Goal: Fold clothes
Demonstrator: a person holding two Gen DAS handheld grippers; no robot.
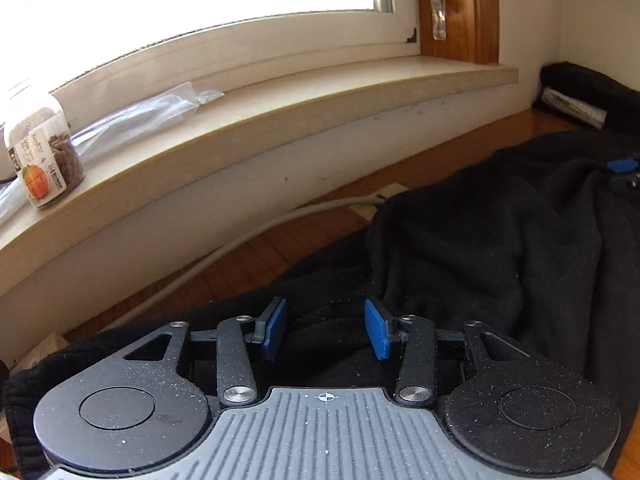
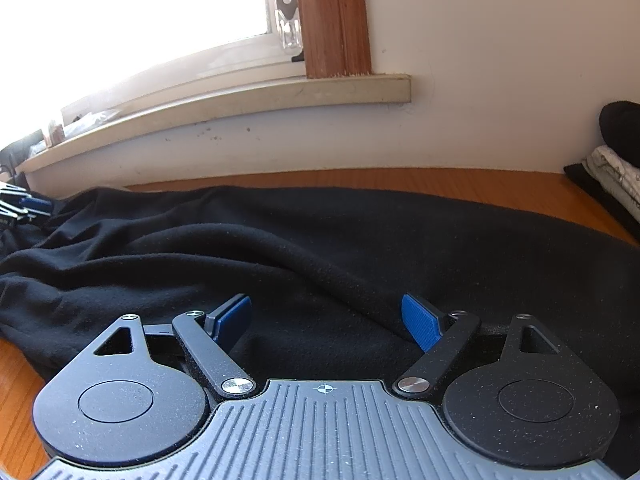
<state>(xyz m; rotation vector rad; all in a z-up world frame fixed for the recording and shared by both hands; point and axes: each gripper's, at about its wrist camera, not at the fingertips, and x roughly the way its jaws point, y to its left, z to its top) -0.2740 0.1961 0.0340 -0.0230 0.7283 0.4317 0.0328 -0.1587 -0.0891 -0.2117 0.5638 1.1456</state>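
Observation:
A black garment lies rumpled on the wooden table. My left gripper hovers low over its near edge. Its blue pads stand apart, with fabric lying under and between them but not pinched. In the right wrist view the same black garment spreads wide across the table. My right gripper is open just above the cloth, its pads wide apart and gripping nothing. The left gripper shows at the far left edge of that view, and the right gripper's blue pad at the right edge of the left wrist view.
A windowsill runs along the wall behind the table, with a labelled jar and a clear plastic bag on it. A white cable lies along the table's back. Folded clothes are stacked at the right.

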